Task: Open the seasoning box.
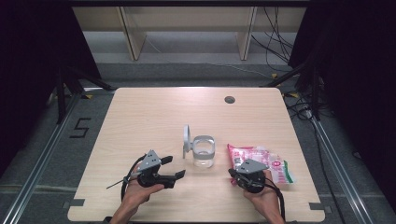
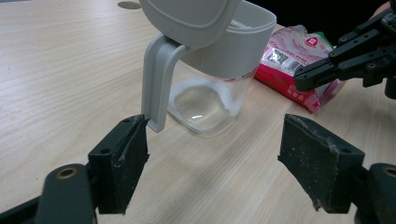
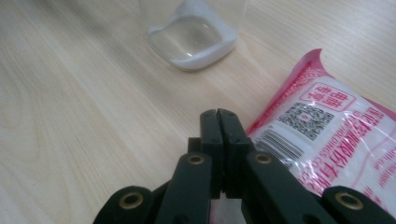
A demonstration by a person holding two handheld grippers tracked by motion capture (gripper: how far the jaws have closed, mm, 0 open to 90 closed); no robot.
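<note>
- The pink packet (image 1: 259,160) lies flat on the table (image 1: 140,121), at the near right part, just right of the clear jar (image 1: 204,151). In the right gripper view its printed face with a barcode and a square code (image 3: 306,119) is turned up, and one pointed corner (image 3: 317,53) reaches toward the jar.
- The right gripper (image 3: 219,116) is at the left edge of the packet. Its jaws are pressed fully together and, as far as I can see, nothing is between them; the tips rest beside the packet edge, not on it.
- My judgement: to take the packet well, these jaws must first open, then come over a thin edge or the corner, because the flat middle gives nothing to pinch. The film looks smooth and slippery, so a grip deep on the sealed edge should be safer than a grip at the very tip.
- The jar stands upright near the middle of the table. Its grey lid (image 2: 196,18) is swung up on a grey hinge arm (image 2: 156,79), so the mouth is free. Its inside looks empty.
- The left gripper (image 2: 215,158) waits with its jaws wide apart, holding nothing. It faces the jar, and its one pad (image 2: 123,163) is just under the lower end of the hinge arm.
- I think the left gripper could steady the jar by its wall. It should not push the hinge arm, because this could tip the jar or drop the lid.
</note>
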